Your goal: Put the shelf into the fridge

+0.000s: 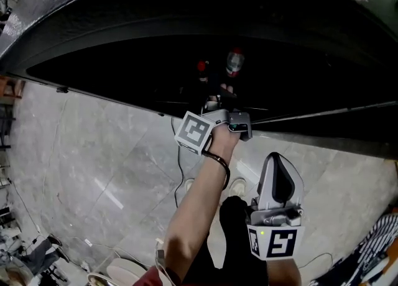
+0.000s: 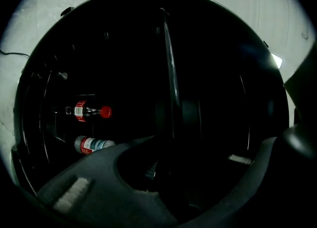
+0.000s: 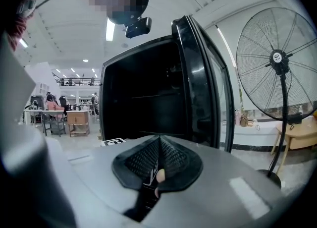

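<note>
I judge I'm feeding the shelf point(image 2: 169, 73) into the dark fridge point(image 1: 186, 5), its thin edge pinched in my left hand-held gripper point(image 1: 219, 101), my right hand-held gripper point(image 3: 158, 147) closed and empty outside; next it needs holding level and easing deeper until it seats.

No text can be read.

My fridge point(image 1: 186, 5) is black, the shelf point(image 2: 170, 73) dark; one bottle point(image 2: 89, 111) red-capped, red-labelled; floor point(image 1: 93, 154) grey-veined; my right tool point(image 3: 159, 142) grey.
</note>
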